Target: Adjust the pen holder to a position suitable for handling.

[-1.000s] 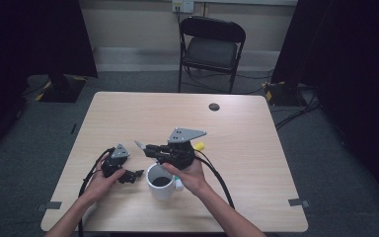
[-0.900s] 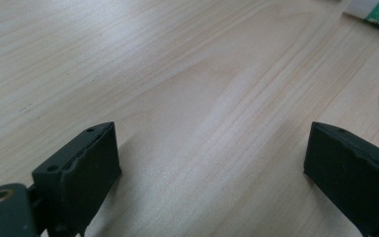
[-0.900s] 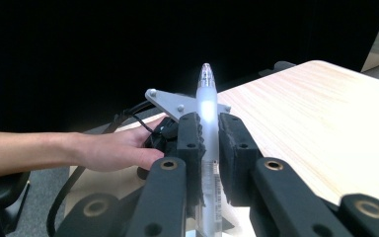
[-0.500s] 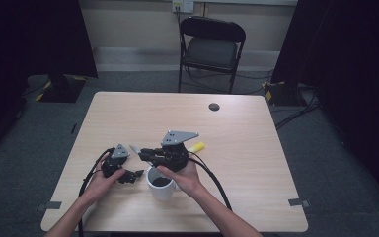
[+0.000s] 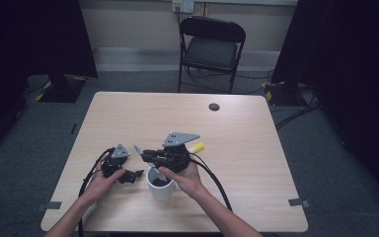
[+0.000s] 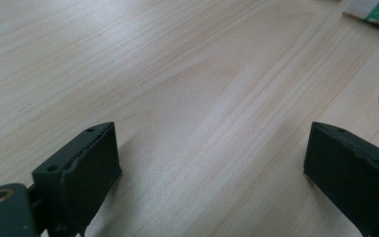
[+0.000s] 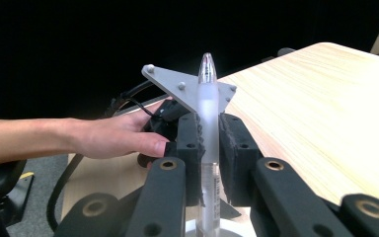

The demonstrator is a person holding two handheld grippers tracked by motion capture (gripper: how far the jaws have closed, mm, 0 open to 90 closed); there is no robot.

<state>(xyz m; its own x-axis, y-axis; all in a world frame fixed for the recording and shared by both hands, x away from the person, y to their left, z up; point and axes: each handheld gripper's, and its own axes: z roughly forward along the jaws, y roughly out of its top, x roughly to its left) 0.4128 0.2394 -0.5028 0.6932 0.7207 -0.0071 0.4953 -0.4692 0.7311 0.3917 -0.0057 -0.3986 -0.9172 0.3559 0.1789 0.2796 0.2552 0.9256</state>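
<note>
A: Where do we have the pen [image 7: 208,123] right now?

B: Pinched in our right claw [image 7: 208,153], the two pads pressed against its frosted barrel from either side. In the right gripper view it stands upright between them, clear tip up, and its lower end points down at the white rim of the mug [image 5: 161,187] below.

A: So we hold it above the mug on purpose?

B: We judge so. From the high view the right claw [image 5: 148,155] hangs just over the mug's mouth, which suggests the pen is being lowered in or lifted out; we cannot tell which. Gripping the barrel at its middle keeps it from swinging.

A: And our left claw [image 6: 212,163]?

B: Spread wide with nothing between its jaws. The left gripper view looks down on bare wood of the counter [image 6: 177,74], with the mug's white curve at the far right edge. In the high view it [image 5: 131,174] rests low, just beside the mug on the left side.

A: Why park it there?

B: Probably to be near enough to steady the mug if the pen knocks it, though it is not touching it as far as we can see.

A: Anything else on the counter?

B: A yellow marker [image 5: 196,147] lies just beyond our right hand, and a small dark disc [image 5: 214,106] sits well apart near the far edge.
</note>
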